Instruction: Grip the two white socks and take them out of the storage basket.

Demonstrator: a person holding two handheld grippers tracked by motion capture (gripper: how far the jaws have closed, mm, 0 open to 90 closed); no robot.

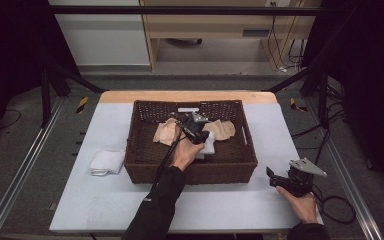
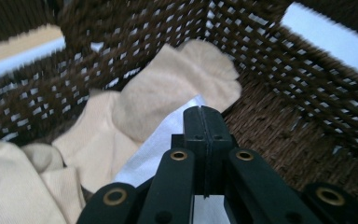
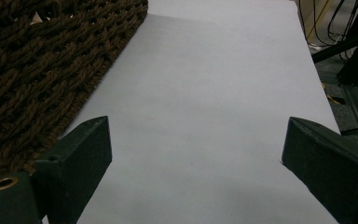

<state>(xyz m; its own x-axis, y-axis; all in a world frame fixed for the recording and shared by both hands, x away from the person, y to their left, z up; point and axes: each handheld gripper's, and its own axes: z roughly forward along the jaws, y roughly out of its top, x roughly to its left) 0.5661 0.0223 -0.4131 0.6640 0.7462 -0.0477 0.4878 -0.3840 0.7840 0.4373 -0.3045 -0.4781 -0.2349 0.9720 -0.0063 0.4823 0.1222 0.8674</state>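
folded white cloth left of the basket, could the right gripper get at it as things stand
Probably not easily: the right gripper sits at the table's far right, with the basket and left forearm between it and the folded white cloth.

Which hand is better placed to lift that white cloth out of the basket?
The left. Its tool is inside the basket, shut on the white cloth. The right tool rests open on the table outside the basket.

Overhead forward-down view of table [image 1: 105, 200]; claw views close, sharing wicker basket [image 1: 190, 172] [image 2: 284, 93] [image 3: 37, 70].
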